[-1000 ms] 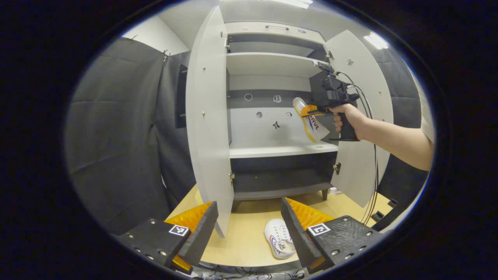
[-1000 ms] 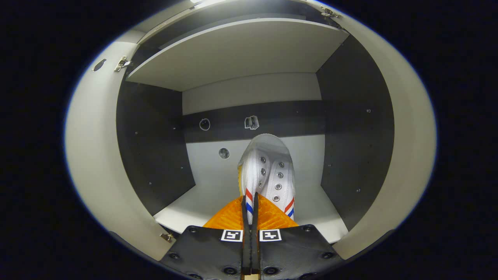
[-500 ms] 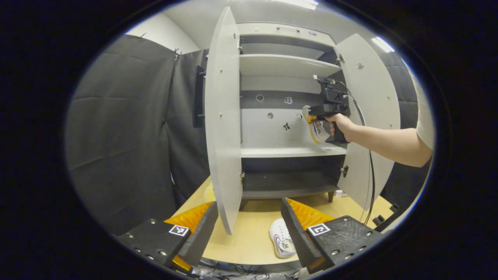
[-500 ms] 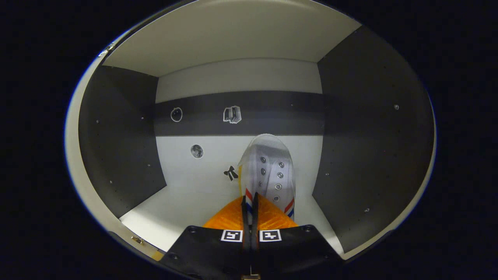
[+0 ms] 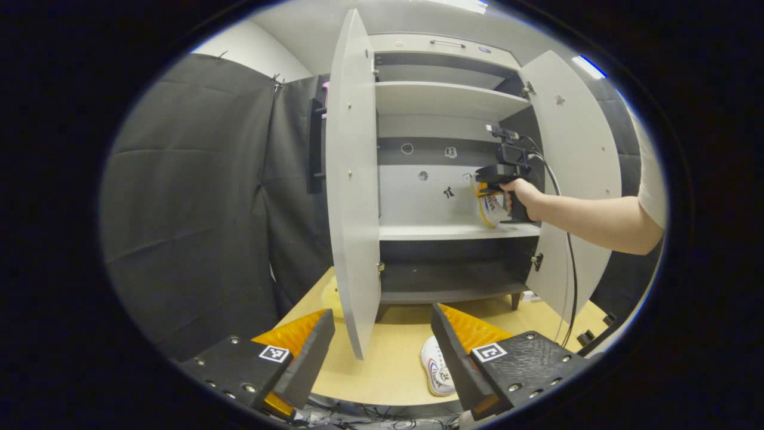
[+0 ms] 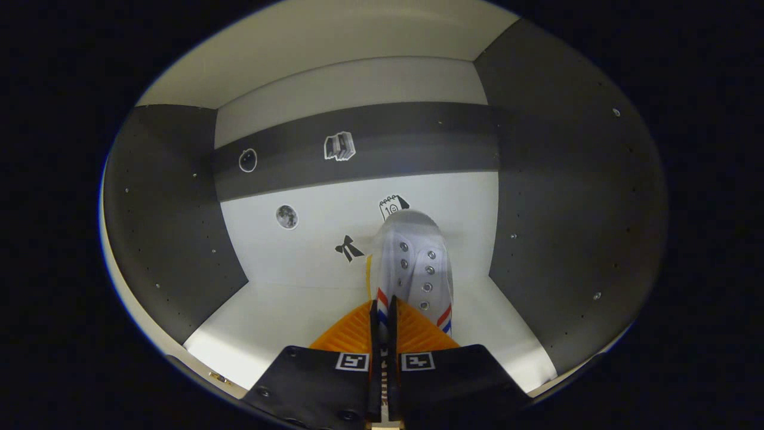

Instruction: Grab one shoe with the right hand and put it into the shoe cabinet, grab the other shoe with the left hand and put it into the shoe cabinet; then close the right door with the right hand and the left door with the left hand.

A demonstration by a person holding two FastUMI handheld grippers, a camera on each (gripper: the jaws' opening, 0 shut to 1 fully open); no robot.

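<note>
In the right gripper view my right gripper (image 6: 384,313) is shut on the rim of a white shoe (image 6: 413,263) with red and blue stripes, held inside the cabinet's middle compartment above its white shelf (image 6: 286,316). The left gripper view shows that gripper (image 5: 486,182), a hand on its handle, with the shoe (image 5: 490,208) just over the shelf (image 5: 453,231). My left gripper (image 5: 382,334) is open, low over the wooden floor. The other white shoe (image 5: 434,373) lies on the floor, partly hidden by the right finger (image 5: 453,352). Both cabinet doors, left (image 5: 352,179) and right (image 5: 573,173), stand open.
The cabinet has a higher shelf (image 5: 447,95) and a dark bottom compartment (image 5: 447,275). Stickers dot the back wall (image 6: 346,179). A cable (image 5: 570,269) hangs from the right gripper past the right door. Black cloth wall (image 5: 197,197) stands on the left.
My right gripper has carried the shoe deeper into the middle compartment and lower toward the shelf. The left gripper view has drifted slightly; its jaws stay open.
</note>
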